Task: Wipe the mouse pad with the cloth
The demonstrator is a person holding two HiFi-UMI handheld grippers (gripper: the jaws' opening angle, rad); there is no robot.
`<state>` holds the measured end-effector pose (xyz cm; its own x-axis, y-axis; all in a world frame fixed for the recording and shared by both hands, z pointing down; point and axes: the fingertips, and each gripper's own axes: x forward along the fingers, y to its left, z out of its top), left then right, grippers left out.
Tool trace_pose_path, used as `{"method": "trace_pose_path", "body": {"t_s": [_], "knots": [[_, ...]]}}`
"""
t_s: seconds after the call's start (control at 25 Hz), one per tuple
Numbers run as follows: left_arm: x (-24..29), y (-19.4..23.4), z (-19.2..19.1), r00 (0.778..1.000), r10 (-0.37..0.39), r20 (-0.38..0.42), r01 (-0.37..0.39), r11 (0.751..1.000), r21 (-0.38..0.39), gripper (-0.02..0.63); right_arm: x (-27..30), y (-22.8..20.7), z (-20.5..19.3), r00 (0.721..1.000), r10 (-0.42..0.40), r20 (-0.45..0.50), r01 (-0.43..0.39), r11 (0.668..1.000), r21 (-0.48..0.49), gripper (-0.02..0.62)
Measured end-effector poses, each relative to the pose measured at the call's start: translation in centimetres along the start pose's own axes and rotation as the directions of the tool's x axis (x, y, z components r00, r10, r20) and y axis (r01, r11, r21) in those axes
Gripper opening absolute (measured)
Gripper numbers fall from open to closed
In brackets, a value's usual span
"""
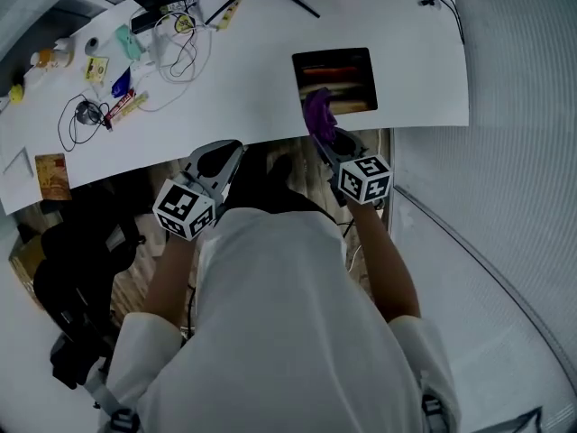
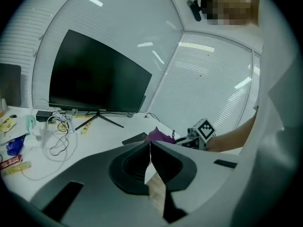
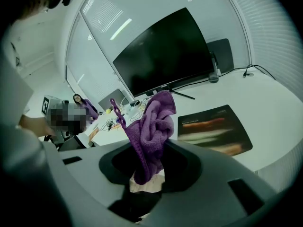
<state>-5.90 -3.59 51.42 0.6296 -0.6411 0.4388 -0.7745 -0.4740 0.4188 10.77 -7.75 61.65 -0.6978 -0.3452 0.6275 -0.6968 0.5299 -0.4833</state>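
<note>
The dark mouse pad (image 1: 335, 81) with a coloured print lies on the white table (image 1: 252, 88), near its front edge; in the right gripper view the mouse pad (image 3: 213, 129) sits ahead and to the right. A bunched purple cloth (image 3: 154, 122) stands up out of my right gripper (image 3: 150, 148), which is shut on it. From the head view the cloth (image 1: 317, 115) hangs over the table edge just below the pad's left corner, held by the right gripper (image 1: 321, 135). My left gripper (image 1: 227, 156) hovers at the table's front edge, further left, jaws shut with nothing between them (image 2: 150, 146).
A black monitor (image 2: 94, 77) on a spread-leg stand is at the table's back. White cables (image 1: 176, 48), snack packets (image 1: 122, 97) and small items crowd the table's left half. A dark chair (image 1: 81, 260) stands on the floor to my left.
</note>
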Motion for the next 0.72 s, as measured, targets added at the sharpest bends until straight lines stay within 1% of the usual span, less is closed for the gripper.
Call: {"method": "trace_pose_path", "body": {"t_s": [0.16,0.32,0.48,0.72], "knots": [[1.1,1.7,-0.3,1.0,-0.001,-0.025,0.001,1.0,-0.011,0.023,3.5,-1.2,-1.0,0.999,0.004,-0.046,-0.004,1.0,-0.002,0.129],[1.9,2.7,-0.6,0.999,-0.002,-0.047,0.0,0.999,-0.038,0.023,6.4,-2.7,-2.0,0.996,-0.007,-0.09,0.007,1.0,0.0,0.13],[2.7,2.9,-0.9,0.998,-0.014,-0.064,0.01,0.998,-0.063,0.023,8.3,-4.5,-3.6,0.988,-0.018,-0.152,0.019,1.0,0.004,0.13],[3.8,4.0,-0.7,0.996,-0.02,-0.082,0.014,0.997,-0.074,0.023,10.4,-6.8,-4.9,0.979,-0.036,-0.202,0.042,0.999,0.023,0.13]]}}
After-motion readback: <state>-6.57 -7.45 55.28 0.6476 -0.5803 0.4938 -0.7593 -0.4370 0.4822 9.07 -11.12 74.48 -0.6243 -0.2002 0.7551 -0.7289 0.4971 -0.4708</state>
